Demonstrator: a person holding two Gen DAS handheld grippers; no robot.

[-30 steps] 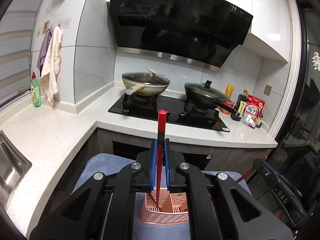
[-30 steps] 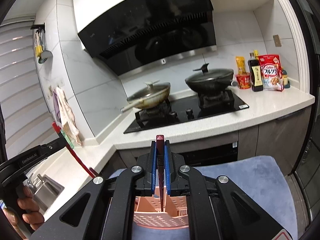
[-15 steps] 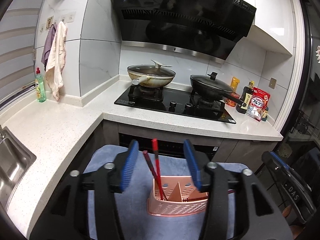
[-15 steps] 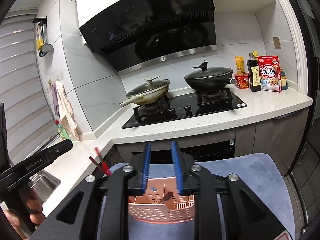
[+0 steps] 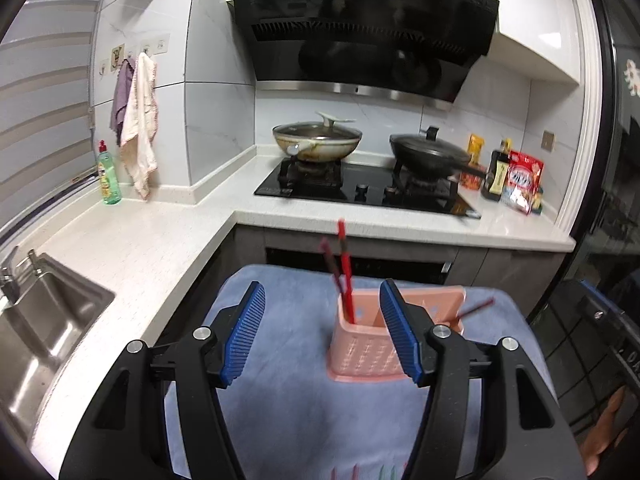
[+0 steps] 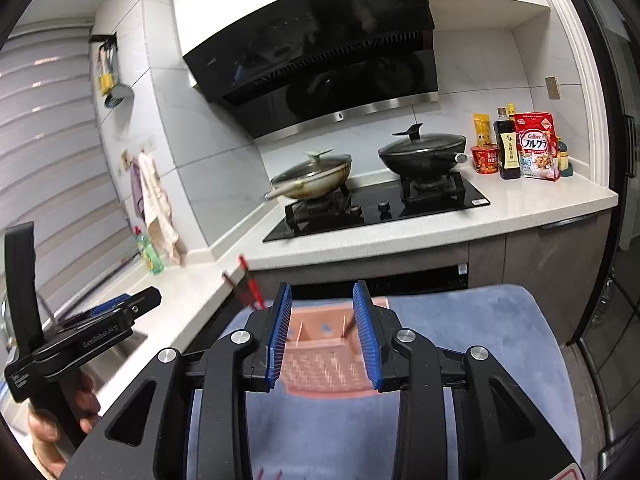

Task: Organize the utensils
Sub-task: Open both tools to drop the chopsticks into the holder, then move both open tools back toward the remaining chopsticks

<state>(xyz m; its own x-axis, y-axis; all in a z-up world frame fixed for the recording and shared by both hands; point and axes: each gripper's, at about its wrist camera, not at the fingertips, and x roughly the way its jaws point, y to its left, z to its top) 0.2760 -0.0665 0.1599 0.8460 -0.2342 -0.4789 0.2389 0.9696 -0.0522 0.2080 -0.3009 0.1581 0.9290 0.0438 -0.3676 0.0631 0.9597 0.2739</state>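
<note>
A white speckled stone countertop is wrapping the corner of the kitchen, with a steel sink sitting at nine o'clock in the left wrist view and a black glass hob lying at twelve. A black slanted extractor hood is hanging above the hob, where a pale lidded wok and a black lidded pan are resting side by side on the burners. Nearer the cameras, a blue padded cloth surface is carrying a pink perforated plastic utensil basket, which is standing upright at about five o'clock from the middle of the left wrist view. Two red chopsticks are leaning in the basket's left compartment, tips down, while a darker red chopstick is poking out low toward three o'clock at the basket's right end. The left gripper is standing released, its blue ribbed pads wide apart and having just been opening; the basket's left part is showing between them, with no pad touching it. The right gripper is also standing released, its jaws having just been opening, spread less widely, with the basket showing between them beyond the pads, which are pressing on nothing. At eight o'clock in the right wrist view a hand is gripping the black handle of the left gripper.
</note>
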